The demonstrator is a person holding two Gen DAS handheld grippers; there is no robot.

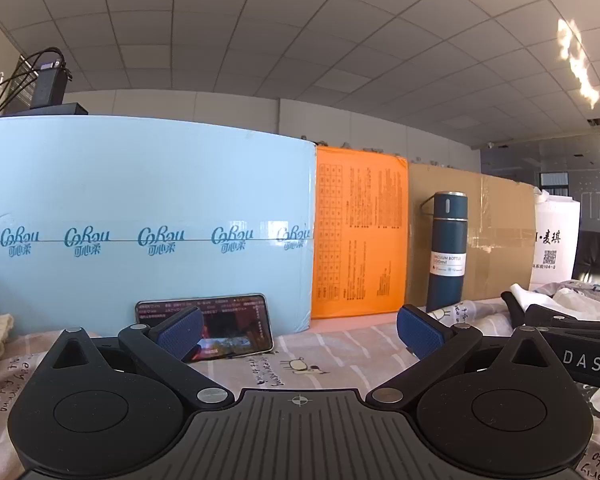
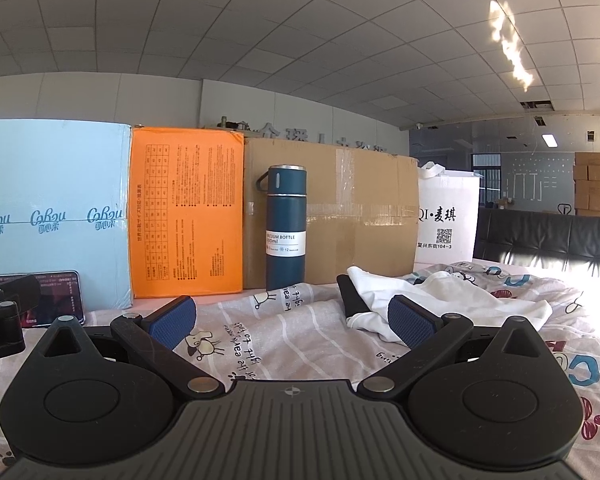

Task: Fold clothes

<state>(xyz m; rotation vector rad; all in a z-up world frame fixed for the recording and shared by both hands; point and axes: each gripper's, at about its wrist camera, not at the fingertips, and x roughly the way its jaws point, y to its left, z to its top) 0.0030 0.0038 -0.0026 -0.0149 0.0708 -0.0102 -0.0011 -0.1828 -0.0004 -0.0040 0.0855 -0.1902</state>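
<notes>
A white garment with black trim (image 2: pixel 440 300) lies crumpled on the patterned bedsheet (image 2: pixel 284 328), ahead and to the right of my right gripper (image 2: pixel 292 322). The right gripper is open and empty, low over the sheet. My left gripper (image 1: pixel 300 332) is open and empty too, low over the same sheet (image 1: pixel 324 352). The garment shows at the far right of the left wrist view (image 1: pixel 568 300), behind the right gripper's black body (image 1: pixel 572 344). The left gripper's body shows at the left edge of the right wrist view (image 2: pixel 0 312).
A light blue box (image 1: pixel 148 220), an orange box (image 1: pixel 360 236) and a brown carton (image 2: pixel 360 216) stand in a row at the back. A dark blue vacuum bottle (image 2: pixel 286 228) stands before the carton. A phone (image 1: pixel 236 332) leans on the blue box. A white bag (image 2: pixel 446 220) stands right.
</notes>
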